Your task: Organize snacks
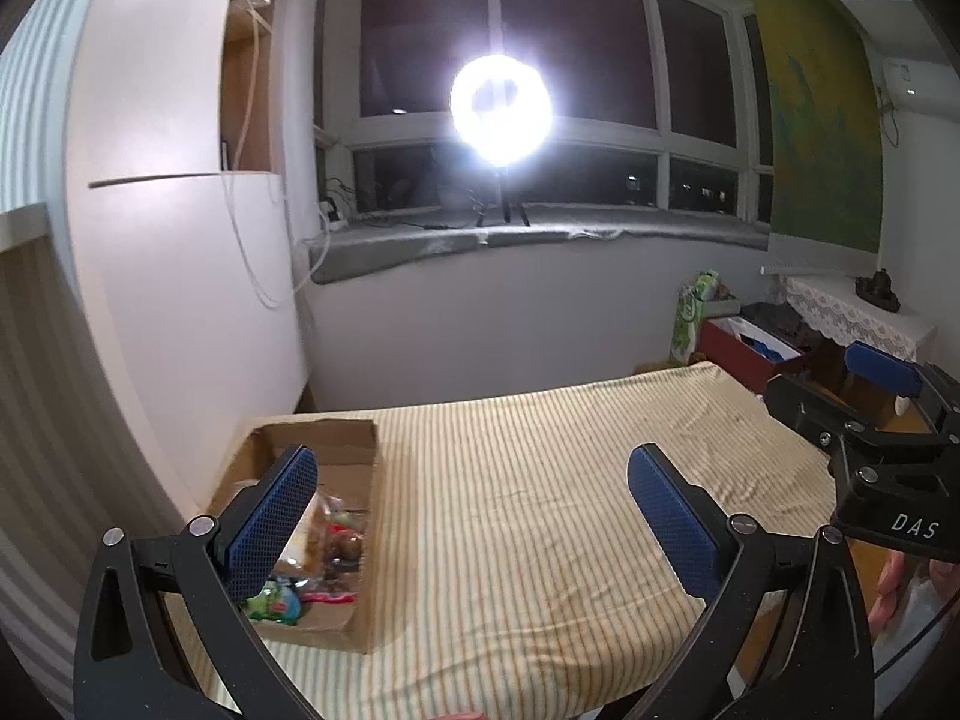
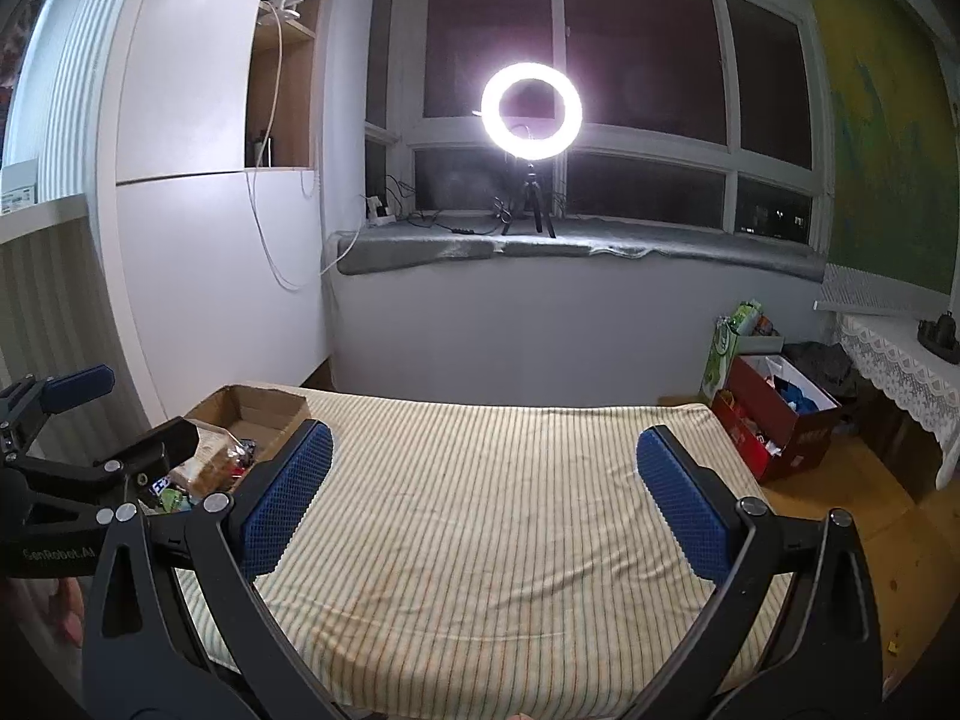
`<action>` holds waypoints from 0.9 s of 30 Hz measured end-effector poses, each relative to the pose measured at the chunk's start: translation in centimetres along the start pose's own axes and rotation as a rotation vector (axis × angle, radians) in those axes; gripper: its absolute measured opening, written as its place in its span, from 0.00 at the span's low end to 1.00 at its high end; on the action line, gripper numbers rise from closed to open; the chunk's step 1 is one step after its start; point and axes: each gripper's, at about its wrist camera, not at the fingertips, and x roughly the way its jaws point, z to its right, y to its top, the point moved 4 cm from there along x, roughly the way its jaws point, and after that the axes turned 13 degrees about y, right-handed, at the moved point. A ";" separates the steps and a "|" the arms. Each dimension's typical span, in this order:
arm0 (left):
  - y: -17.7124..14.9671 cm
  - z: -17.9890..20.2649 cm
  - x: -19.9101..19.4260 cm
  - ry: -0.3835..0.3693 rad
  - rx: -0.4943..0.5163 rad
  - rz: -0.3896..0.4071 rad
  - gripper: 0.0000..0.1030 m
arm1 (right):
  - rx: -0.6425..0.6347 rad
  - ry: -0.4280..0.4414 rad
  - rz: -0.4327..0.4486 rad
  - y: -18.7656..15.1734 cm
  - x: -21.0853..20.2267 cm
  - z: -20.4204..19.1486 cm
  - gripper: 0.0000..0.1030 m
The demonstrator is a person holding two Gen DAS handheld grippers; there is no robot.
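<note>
A brown cardboard box (image 1: 360,456) stands at the left edge of the striped cloth table (image 1: 528,510). Several wrapped snacks (image 1: 327,546) lie inside it. My left gripper (image 1: 474,516) is open and empty, with its left finger over the box and its right finger over bare cloth. My right gripper (image 2: 480,504) is open and empty above the middle of the cloth (image 2: 492,540). The box (image 2: 252,414) and snacks (image 2: 210,468) show at the left in the right wrist view, partly hidden by the left gripper's body.
A lit ring light (image 2: 531,111) on a tripod stands on the window sill behind the table. A red box (image 2: 780,420) and a green bag (image 2: 729,342) sit on the floor at the right. A lace-covered side table (image 2: 900,360) is far right. A white cabinet (image 2: 198,240) is at the left.
</note>
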 end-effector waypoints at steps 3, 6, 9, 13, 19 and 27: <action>0.1 -0.4 -0.6 0.004 -0.010 0.010 1.00 | -0.006 0.002 0.001 0.1 -0.2 -0.5 1.00; 0.2 -0.7 -1.2 -0.010 -0.024 0.010 1.00 | -0.007 -0.001 0.006 0.4 -0.6 -0.7 1.00; 0.2 -0.8 -1.7 -0.016 -0.026 0.013 1.00 | -0.010 -0.003 0.012 0.6 -0.9 -1.1 1.00; 0.5 -1.1 -2.1 -0.024 -0.044 0.018 1.00 | -0.014 -0.006 0.018 1.0 -1.2 -1.3 1.00; 1.1 -1.7 -2.9 -0.012 -0.059 0.036 1.00 | -0.009 -0.007 0.022 1.1 -1.7 -1.6 1.00; 1.2 -2.3 -3.8 -0.009 -0.071 0.048 1.00 | -0.014 -0.006 0.033 1.1 -2.4 -2.1 1.00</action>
